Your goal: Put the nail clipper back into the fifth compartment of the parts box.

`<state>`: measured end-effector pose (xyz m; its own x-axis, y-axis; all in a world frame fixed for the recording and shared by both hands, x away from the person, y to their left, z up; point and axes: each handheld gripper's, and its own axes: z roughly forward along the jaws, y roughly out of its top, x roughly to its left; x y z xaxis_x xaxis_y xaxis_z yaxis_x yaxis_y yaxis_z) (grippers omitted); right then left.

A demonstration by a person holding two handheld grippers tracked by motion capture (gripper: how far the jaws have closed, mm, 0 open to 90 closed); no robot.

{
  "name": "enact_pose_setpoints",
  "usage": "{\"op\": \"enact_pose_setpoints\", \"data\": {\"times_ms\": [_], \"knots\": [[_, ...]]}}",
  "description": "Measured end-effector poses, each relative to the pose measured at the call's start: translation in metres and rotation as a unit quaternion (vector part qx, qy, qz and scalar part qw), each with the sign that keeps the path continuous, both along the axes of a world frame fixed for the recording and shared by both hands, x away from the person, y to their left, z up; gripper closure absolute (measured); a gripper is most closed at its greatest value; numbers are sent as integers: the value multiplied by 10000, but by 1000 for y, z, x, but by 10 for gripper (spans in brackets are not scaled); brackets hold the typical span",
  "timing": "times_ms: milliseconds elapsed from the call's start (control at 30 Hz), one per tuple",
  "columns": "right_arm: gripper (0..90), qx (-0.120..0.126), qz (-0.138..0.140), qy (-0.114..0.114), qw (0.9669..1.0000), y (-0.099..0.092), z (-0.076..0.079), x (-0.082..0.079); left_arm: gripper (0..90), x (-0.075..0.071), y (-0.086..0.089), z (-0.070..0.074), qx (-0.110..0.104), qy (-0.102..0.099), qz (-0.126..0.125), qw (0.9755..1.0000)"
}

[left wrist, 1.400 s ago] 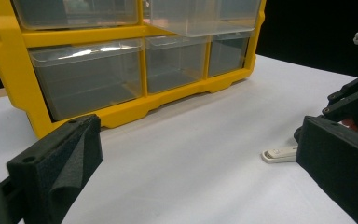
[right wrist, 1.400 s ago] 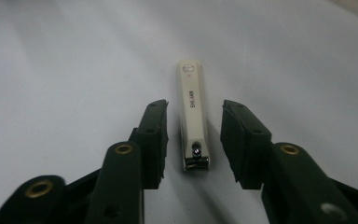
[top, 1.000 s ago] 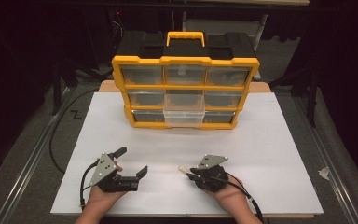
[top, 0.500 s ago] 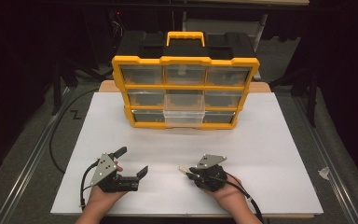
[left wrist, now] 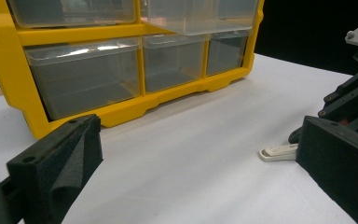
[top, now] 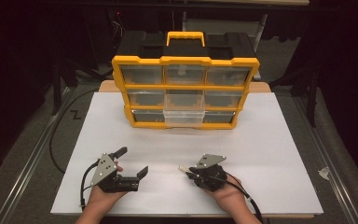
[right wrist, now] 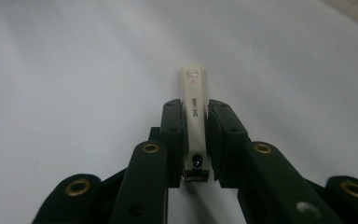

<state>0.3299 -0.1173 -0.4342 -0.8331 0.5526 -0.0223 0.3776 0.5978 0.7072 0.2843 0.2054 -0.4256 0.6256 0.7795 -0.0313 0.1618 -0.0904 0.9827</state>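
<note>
A cream nail clipper point(right wrist: 194, 79) lies flat on the white sheet, and my right gripper point(right wrist: 195, 106) is shut on its sides, its printed end sticking out past the pads. In the high view the right gripper point(top: 187, 170) rests near the front edge, pointing left, with the clipper point(top: 182, 167) at its tip. My left gripper point(top: 131, 162) sits to its left, open, with nothing between its fingers. In the left gripper view the left gripper point(left wrist: 198, 163) faces the clipper point(left wrist: 277, 151). A yellow drawer organizer point(top: 185, 60) stands at the back.
One clear drawer point(top: 184, 114) in the organizer's middle column is pulled out. The organizer's frame point(left wrist: 88, 35) holds several clear drawers. The white sheet point(top: 270, 154) covers the table, with black cables trailing off its front corners. A white scrap point(top: 324, 173) lies on the floor at right.
</note>
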Motion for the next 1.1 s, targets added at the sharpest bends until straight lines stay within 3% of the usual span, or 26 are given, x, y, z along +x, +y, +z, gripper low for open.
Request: {"op": "enact_pose_setpoints", "data": {"times_ms": [267,733,967,1100], "knots": [[789,190,-22,-20,9998,-6,8,-1,9,0,0,0,8,3,-11,10000],[789,265,-86,-29,9996,-17,15,-3,9,0,1,0,-34,-15,-13,10000],[789,163,-55,-19,9999,-22,18,-2,10,-1,0,0,-31,1,-35,10000],[789,-22,-17,-30,10000,-27,23,-2,10,-1,1,0,-43,-25,-31,10000]]}}
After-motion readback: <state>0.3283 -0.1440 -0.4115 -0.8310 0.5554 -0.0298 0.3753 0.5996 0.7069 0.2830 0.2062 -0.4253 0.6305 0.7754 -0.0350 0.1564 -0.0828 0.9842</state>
